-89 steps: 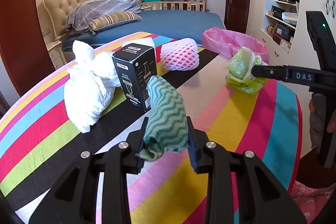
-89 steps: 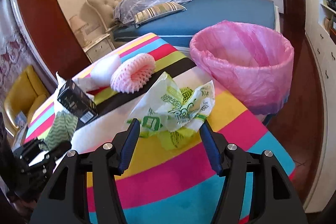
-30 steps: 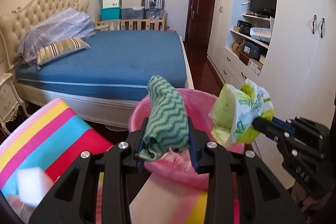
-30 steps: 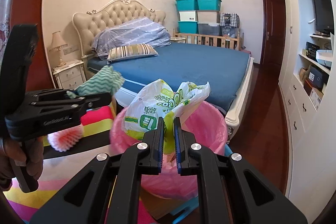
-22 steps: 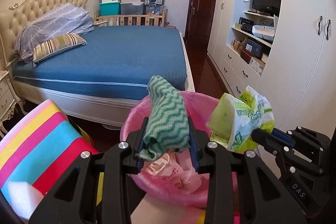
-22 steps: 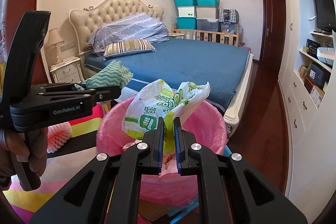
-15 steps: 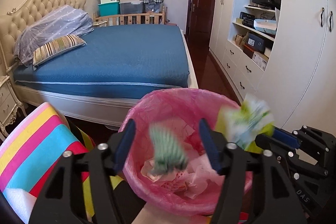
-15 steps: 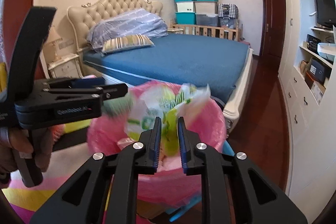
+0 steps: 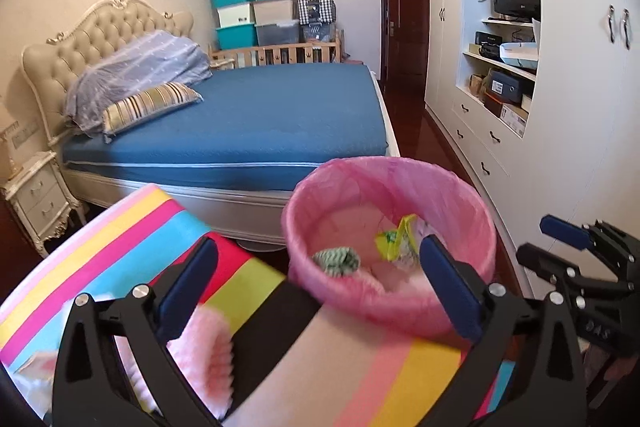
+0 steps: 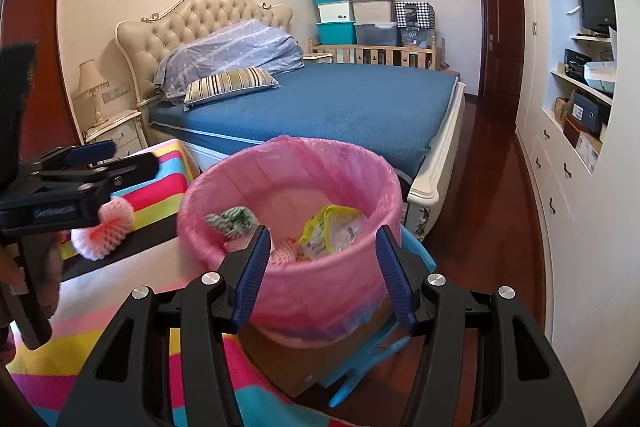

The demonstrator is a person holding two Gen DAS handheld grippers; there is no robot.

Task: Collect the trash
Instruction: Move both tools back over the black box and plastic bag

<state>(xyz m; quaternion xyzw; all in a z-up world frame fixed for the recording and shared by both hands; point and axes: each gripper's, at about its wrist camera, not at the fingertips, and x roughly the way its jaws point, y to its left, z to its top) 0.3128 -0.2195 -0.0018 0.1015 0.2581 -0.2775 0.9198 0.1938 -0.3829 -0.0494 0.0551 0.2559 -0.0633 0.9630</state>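
Note:
A bin lined with a pink bag (image 9: pixel 460 203) (image 10: pixel 288 163) stands just past the striped table's edge. Inside it lie the green wavy cloth (image 9: pixel 336 261) (image 10: pixel 234 218) and the crumpled green-and-white plastic bag (image 9: pixel 398 239) (image 10: pixel 332 225). My left gripper (image 9: pixel 316 271) is above the table edge in front of the bin, its jaws opening wide with nothing held between them. My right gripper (image 10: pixel 322 243) hangs at the bin's near rim, jaws also opening and holding nothing. A pink foam fruit net (image 9: pixel 208 347) (image 10: pixel 106 227) remains on the table.
The table has a bright striped cloth (image 9: pixel 120 227) (image 10: pixel 160 187). A bed with a blue cover (image 9: pixel 260 115) stands beyond the bin, white cupboards (image 9: pixel 580 107) to the right. A cardboard box (image 10: pixel 304 359) and a blue plastic piece (image 10: pixel 372 355) sit under the bin.
Both grippers opened over the bin. The green cloth dropped from the left one and the plastic bag from the right one; both now lie inside the pink bag.

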